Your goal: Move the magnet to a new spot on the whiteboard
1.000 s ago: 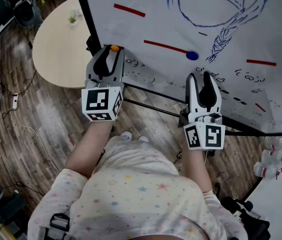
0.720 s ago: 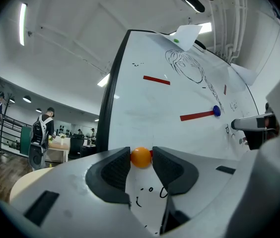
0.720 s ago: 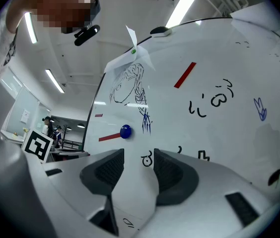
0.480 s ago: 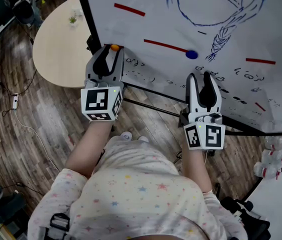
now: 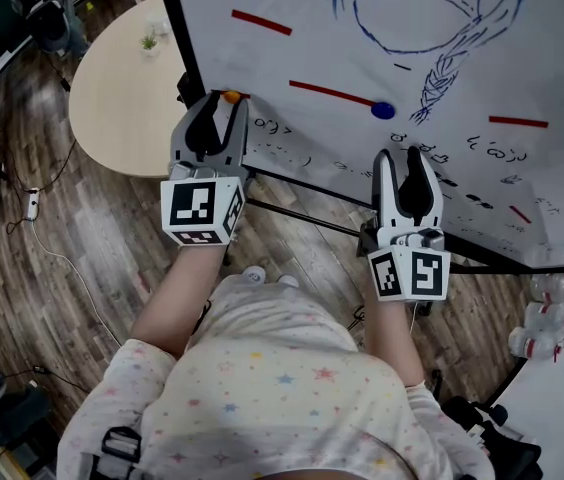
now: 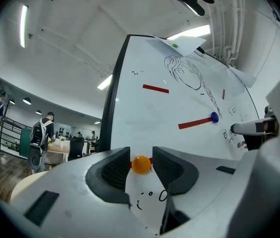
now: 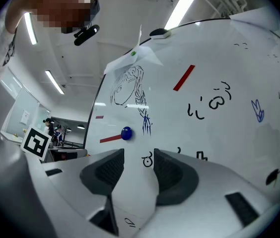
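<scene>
Evidently the left gripper [image 6: 141, 157] carries the action at this moment. Its two fingers are closed on the orange magnet [image 6: 141, 164], which fills the gap from pad to pad and sits at the very fingertips. In the head view this magnet lies at the 12 o'clock end of that gripper, against the lower left corner of the whiteboard [image 5: 292, 48], just beside the board's dark edge. Being a small round knob, it has no long axis, so I judge that no roll of the wrist is needed for the coming move.

The right gripper [image 5: 408, 153] hovers near the board's lower edge, its fingers spread with only the board's surface and pen marks seen between them. The orange magnet lies well apart from it, at about 10 o'clock, so the left hand is plainly the nearer one.

A blue magnet [image 5: 383, 110] caps the end of a red strip [image 5: 330, 92], at about 11 o'clock from the right fingertips. Bare board opens at 1 to 2 o'clock of the held magnet; I would carry it that way, short of the red strip.
</scene>
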`<action>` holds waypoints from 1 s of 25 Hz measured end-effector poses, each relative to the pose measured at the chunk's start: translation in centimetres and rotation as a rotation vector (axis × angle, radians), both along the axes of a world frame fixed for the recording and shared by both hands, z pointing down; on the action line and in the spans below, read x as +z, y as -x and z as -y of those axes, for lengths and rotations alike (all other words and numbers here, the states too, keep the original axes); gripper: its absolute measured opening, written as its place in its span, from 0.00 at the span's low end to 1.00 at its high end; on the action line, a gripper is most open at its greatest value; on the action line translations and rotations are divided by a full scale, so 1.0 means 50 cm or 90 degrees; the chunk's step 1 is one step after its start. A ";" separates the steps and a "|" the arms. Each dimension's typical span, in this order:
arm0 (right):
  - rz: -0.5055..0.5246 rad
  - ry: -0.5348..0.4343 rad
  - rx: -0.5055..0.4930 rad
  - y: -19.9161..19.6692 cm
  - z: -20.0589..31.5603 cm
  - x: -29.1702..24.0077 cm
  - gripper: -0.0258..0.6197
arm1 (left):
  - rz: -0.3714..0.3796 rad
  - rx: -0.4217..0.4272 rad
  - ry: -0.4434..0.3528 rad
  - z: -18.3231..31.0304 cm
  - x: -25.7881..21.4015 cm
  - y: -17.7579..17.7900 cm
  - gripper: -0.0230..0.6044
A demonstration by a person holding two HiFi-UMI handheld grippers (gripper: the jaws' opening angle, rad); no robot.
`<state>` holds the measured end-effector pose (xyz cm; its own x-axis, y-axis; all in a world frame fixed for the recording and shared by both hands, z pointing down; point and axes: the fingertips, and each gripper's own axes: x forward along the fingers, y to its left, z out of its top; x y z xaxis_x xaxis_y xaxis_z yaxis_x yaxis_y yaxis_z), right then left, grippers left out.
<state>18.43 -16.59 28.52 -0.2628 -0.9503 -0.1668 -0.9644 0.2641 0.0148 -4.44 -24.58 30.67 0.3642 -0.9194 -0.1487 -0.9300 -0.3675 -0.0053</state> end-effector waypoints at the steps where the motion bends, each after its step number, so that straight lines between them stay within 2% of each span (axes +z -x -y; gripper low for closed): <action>1: 0.000 0.000 0.000 0.000 -0.001 0.000 0.33 | 0.000 -0.001 -0.001 -0.001 -0.001 0.001 0.23; 14: 0.000 0.005 -0.016 0.018 -0.003 0.004 0.33 | -0.014 -0.016 -0.015 -0.030 -0.016 0.033 0.22; 18: 0.002 0.011 -0.023 0.028 -0.004 0.012 0.32 | -0.020 -0.017 -0.013 -0.039 -0.012 0.041 0.17; 25: -0.004 0.012 -0.030 0.037 -0.008 0.013 0.32 | -0.012 0.018 0.000 -0.057 0.004 0.019 0.09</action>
<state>16.57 -16.19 29.18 -0.3079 -0.9399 -0.1473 -0.9509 0.3090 0.0158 -5.36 -21.74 30.85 0.3865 -0.9091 -0.1555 -0.9195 -0.3930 0.0118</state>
